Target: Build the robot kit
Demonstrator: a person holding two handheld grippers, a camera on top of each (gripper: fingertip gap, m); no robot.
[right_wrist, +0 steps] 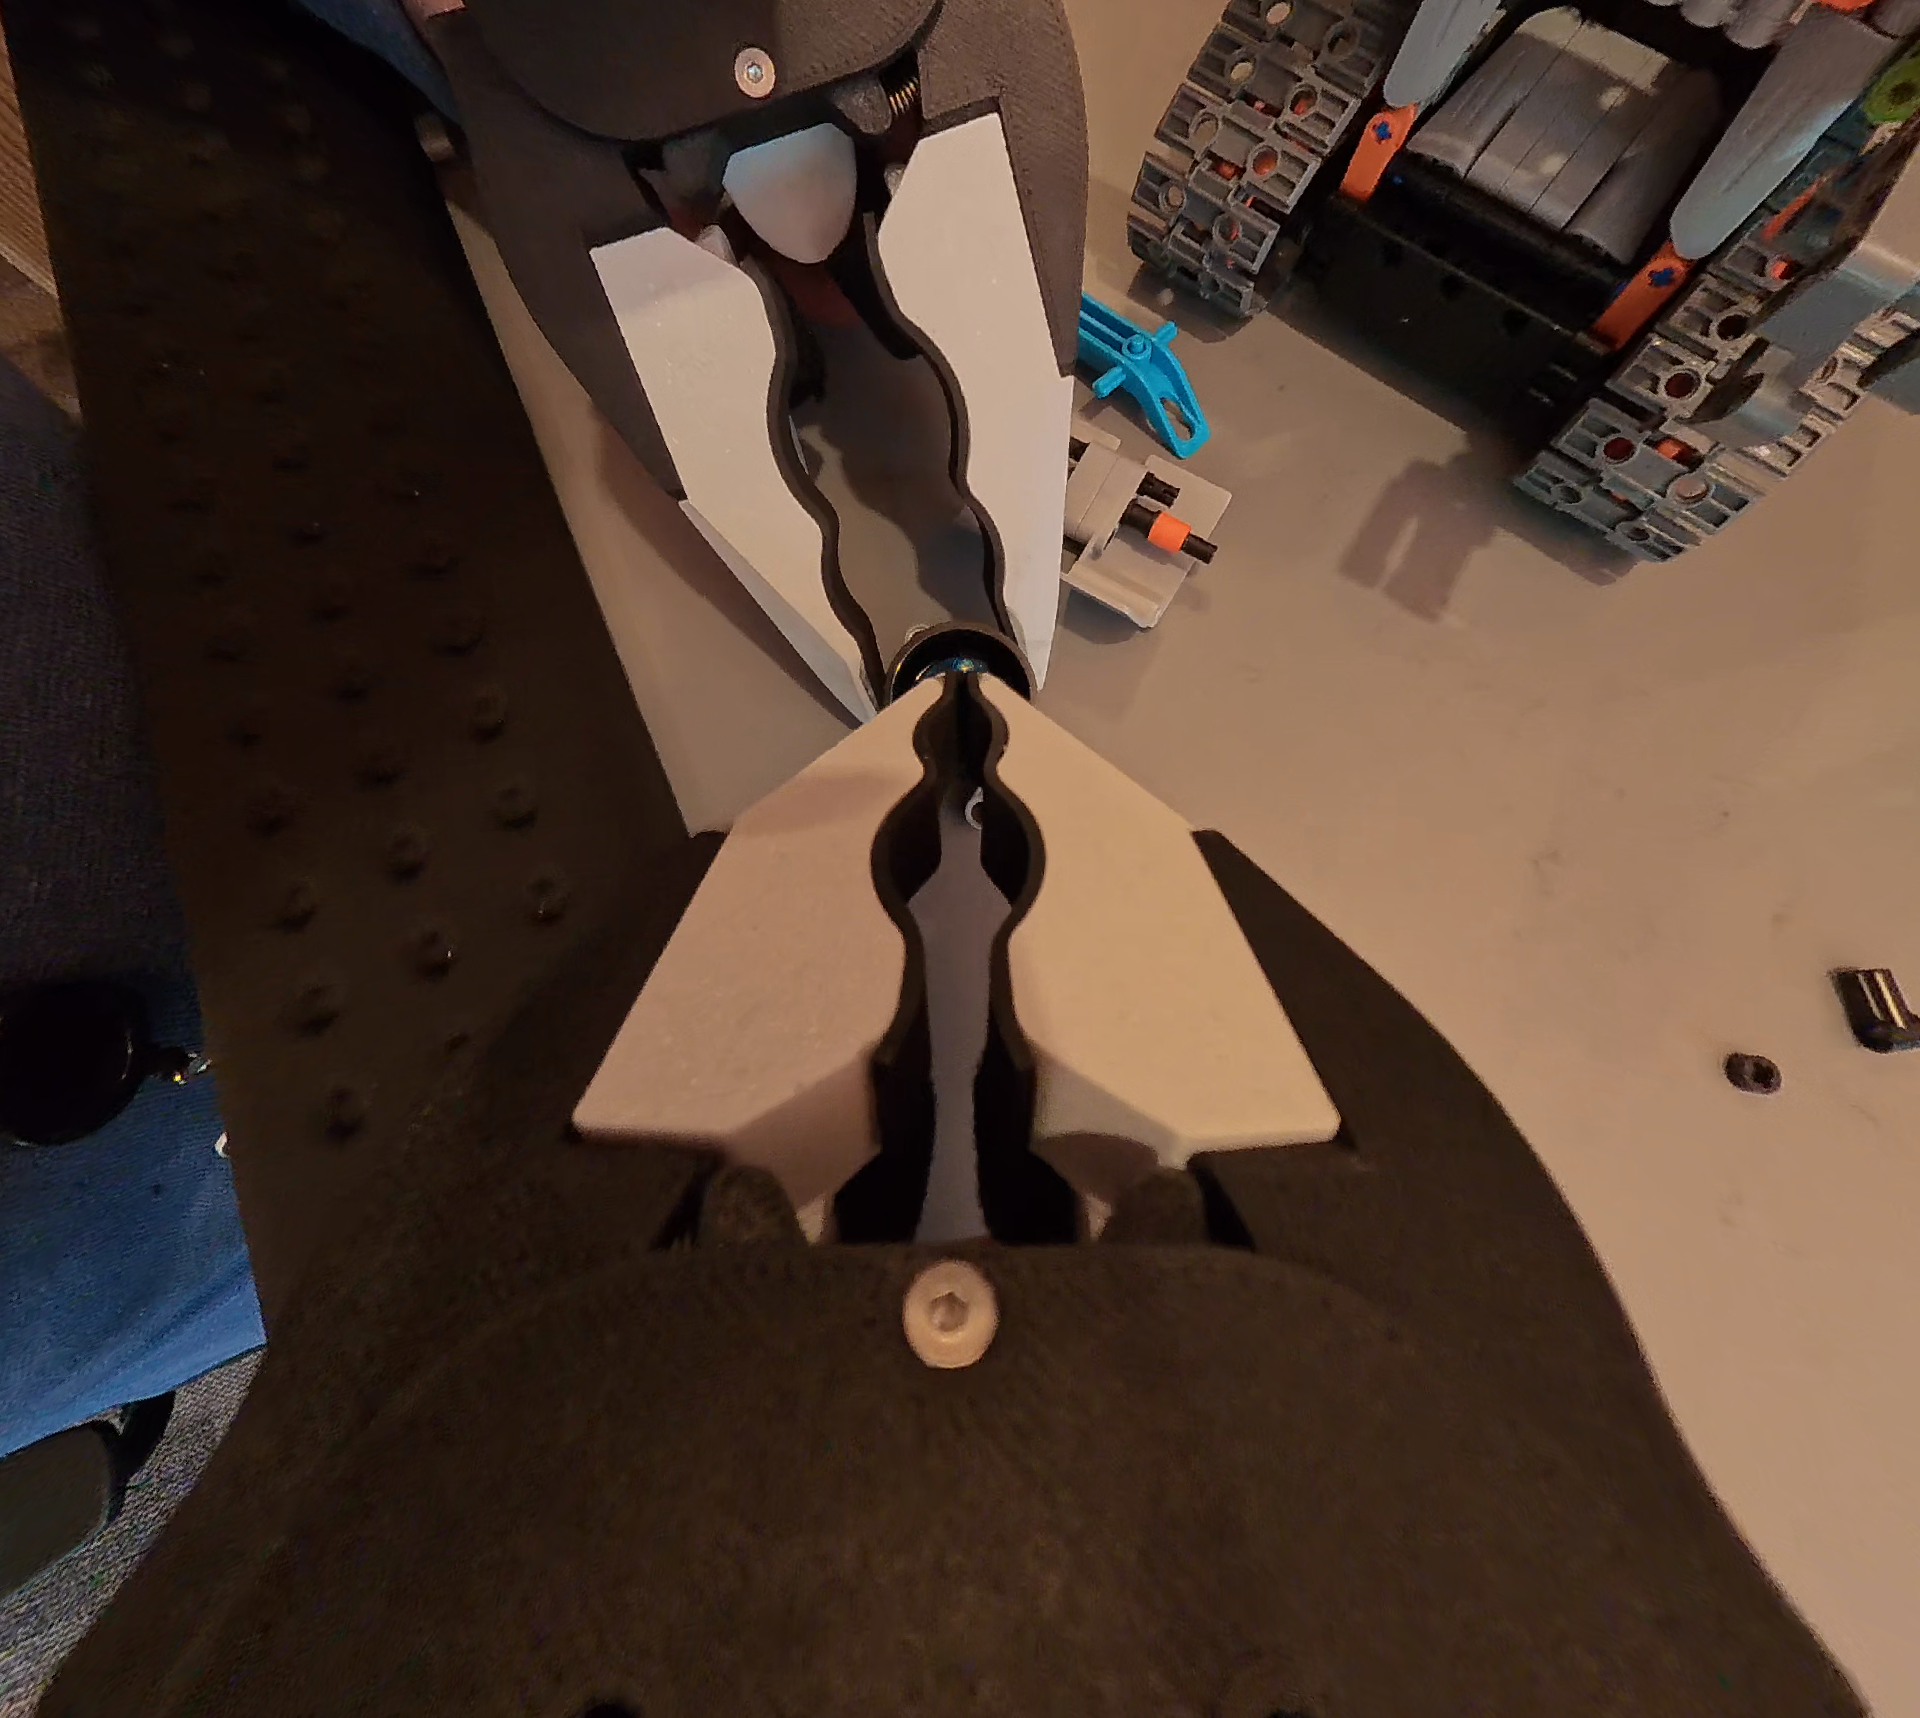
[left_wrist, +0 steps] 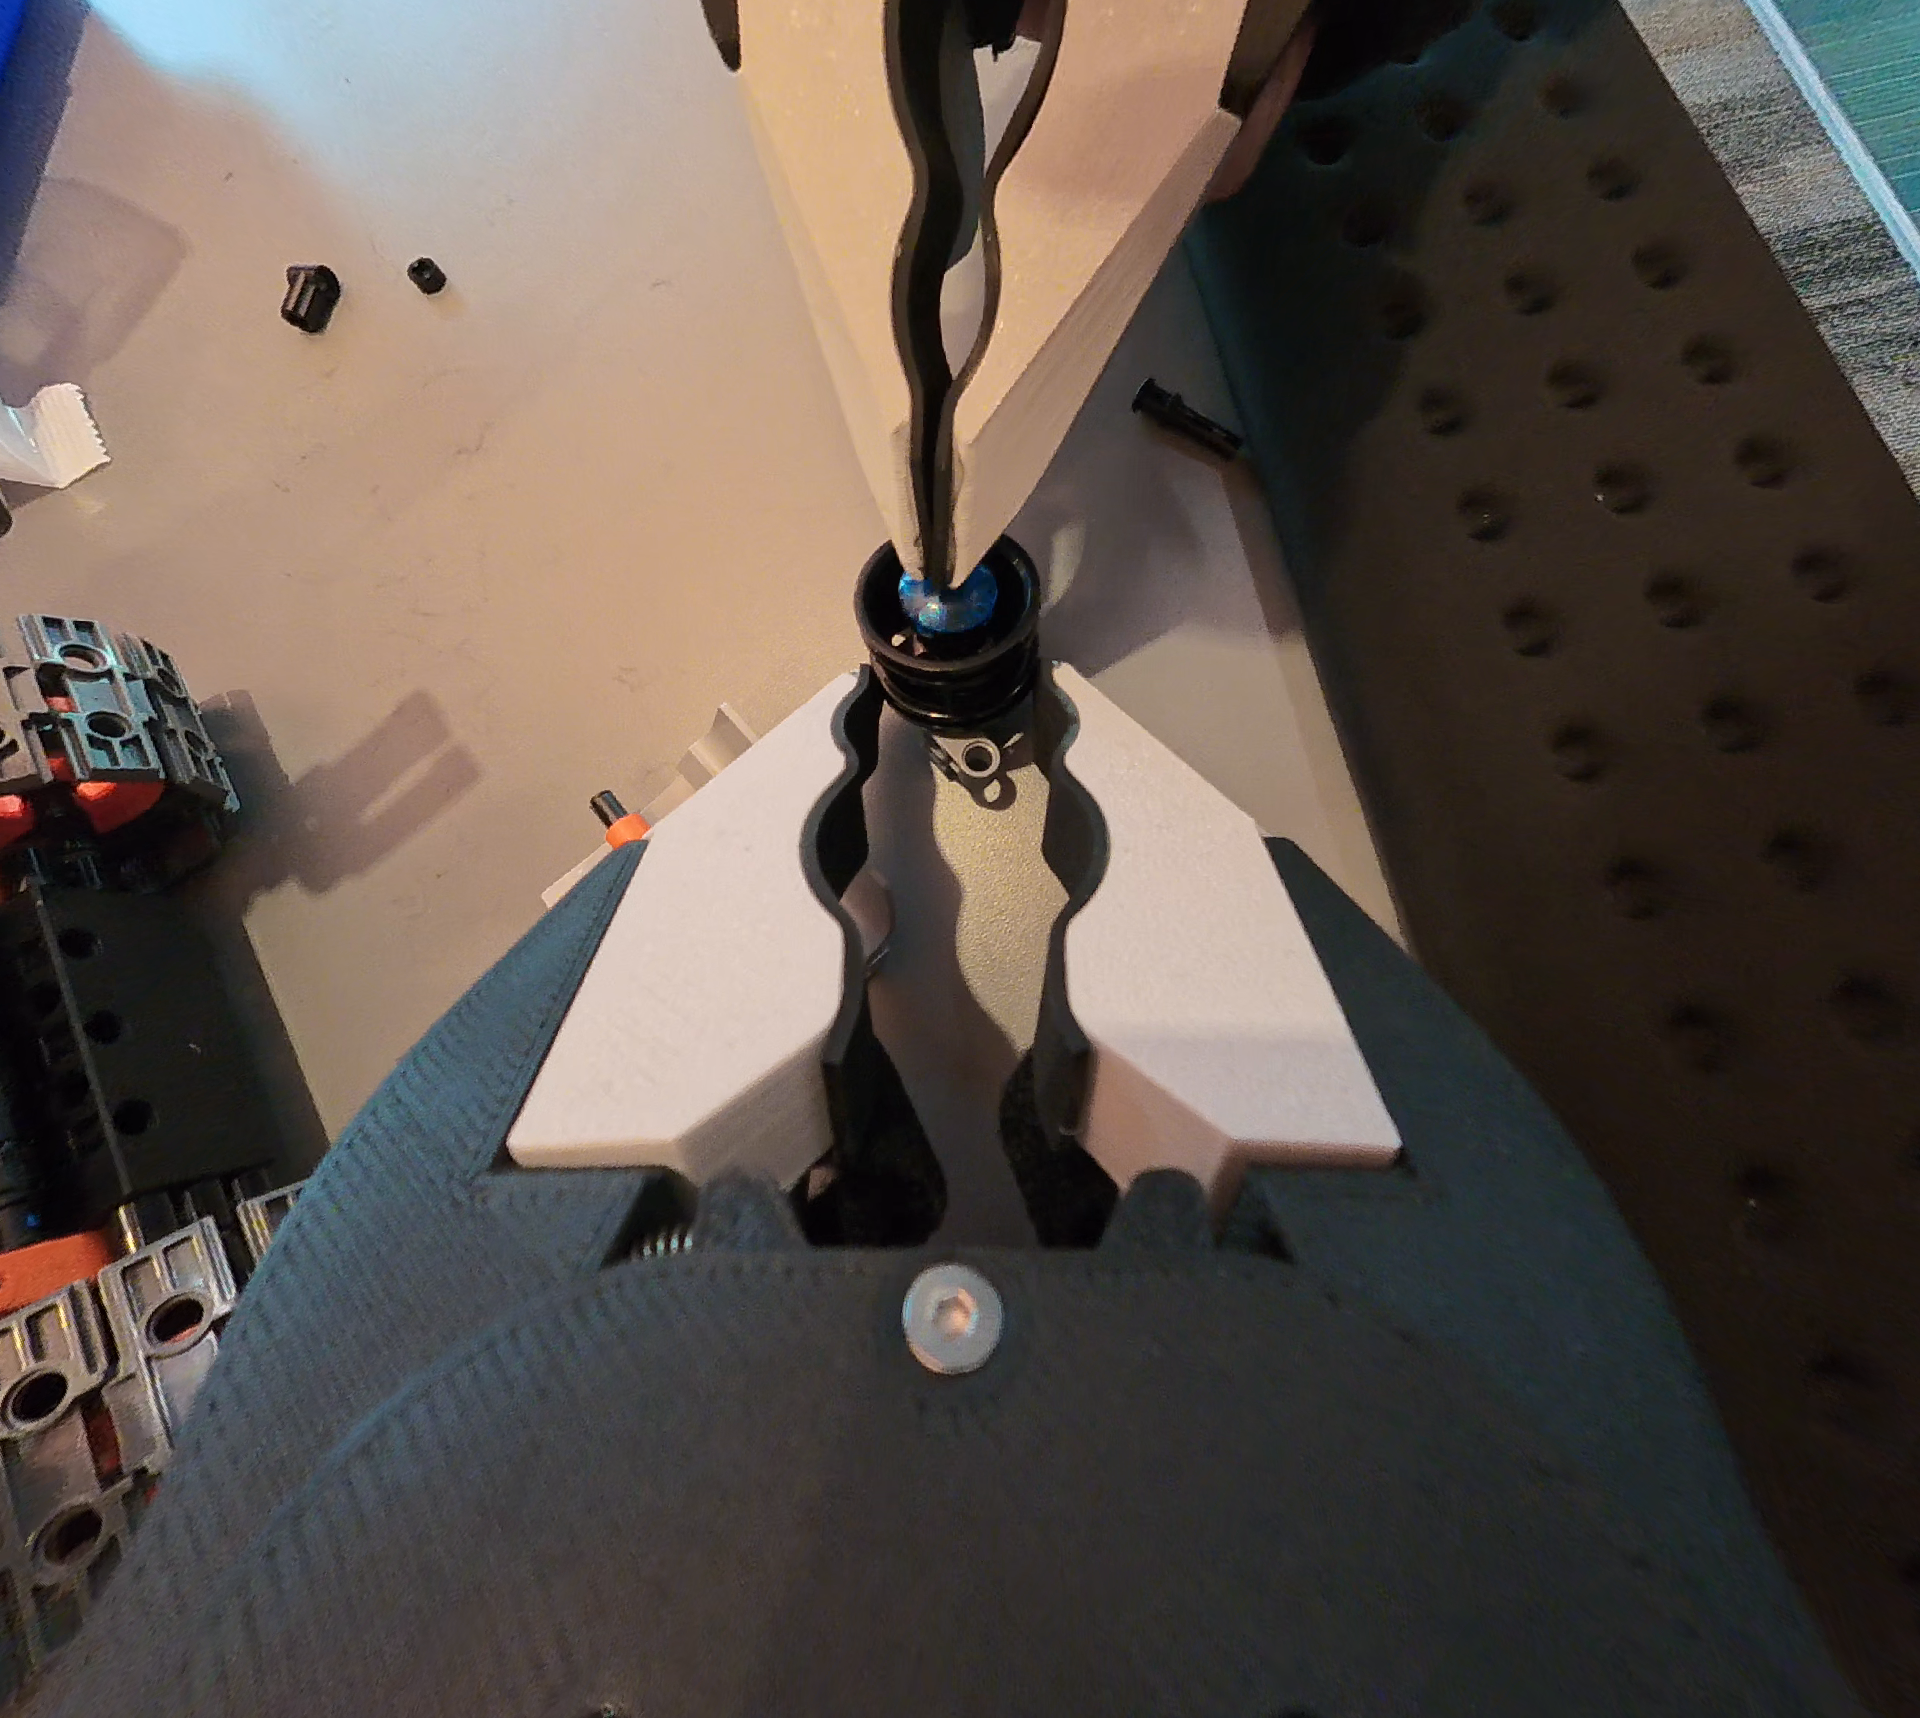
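Above grey table (right_wrist: 1351,837): left gripper (left_wrist: 951,692) fingers clamp black ribbed wheel (left_wrist: 948,645); right gripper (right_wrist: 961,707) fingers pinch blue pin (left_wrist: 940,603) inside.

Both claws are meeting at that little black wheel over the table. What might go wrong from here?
1. The left claw pinches the black ribbed wheel only at its fingertips; it may pop out.
2. The right claw is shut on a small blue pin in the hub; an off-axis push may jam it.
3. Either piece, if dropped, could roll off the table edge, which is close.
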